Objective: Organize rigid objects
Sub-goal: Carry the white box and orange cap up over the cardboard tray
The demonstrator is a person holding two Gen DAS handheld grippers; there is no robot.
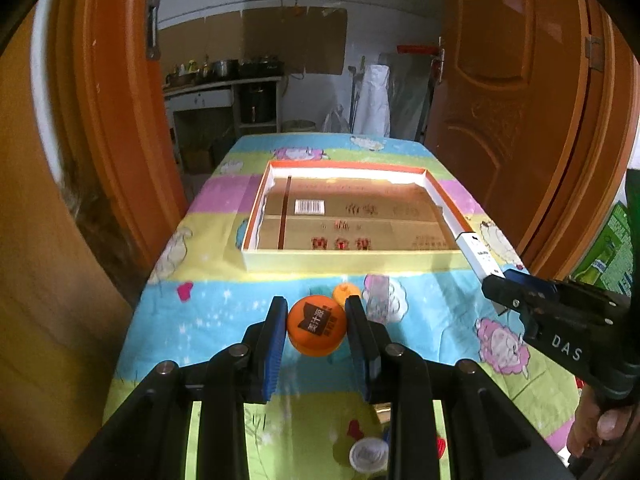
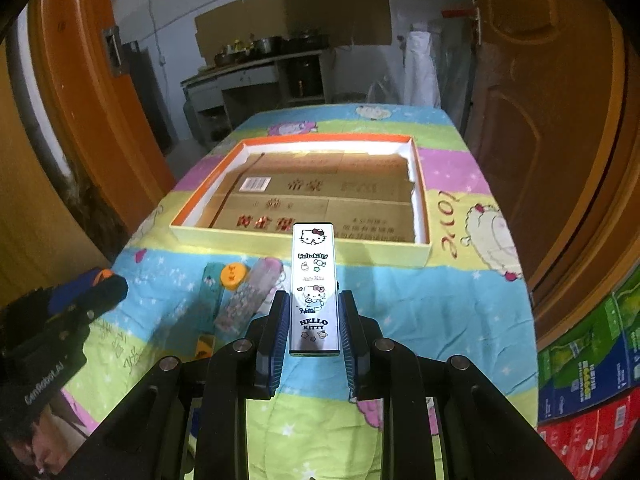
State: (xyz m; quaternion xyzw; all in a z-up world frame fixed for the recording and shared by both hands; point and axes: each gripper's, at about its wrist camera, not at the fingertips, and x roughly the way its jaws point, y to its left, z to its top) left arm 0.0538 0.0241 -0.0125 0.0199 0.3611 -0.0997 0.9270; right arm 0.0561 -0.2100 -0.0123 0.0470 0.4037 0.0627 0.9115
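My left gripper [image 1: 316,312] is shut on an orange round lid [image 1: 316,330] with a dark label, held above the table. My right gripper [image 2: 314,308] is shut on a long white Hello Kitty box [image 2: 314,288], its far end reaching the near wall of the shallow orange-rimmed tray [image 2: 304,246]. The tray [image 1: 352,260] sits mid-table and holds only flattened cardboard. The right gripper [image 1: 516,300] with the white box [image 1: 478,254] also shows in the left wrist view, by the tray's near right corner.
On the cartoon tablecloth lie a small orange cap [image 2: 232,274], a patterned tube [image 2: 250,296] and a teal card [image 2: 210,292]. A white cap [image 1: 368,454] lies near the table's front. Orange doors flank the table. Coloured cartons [image 2: 592,368] stand at right.
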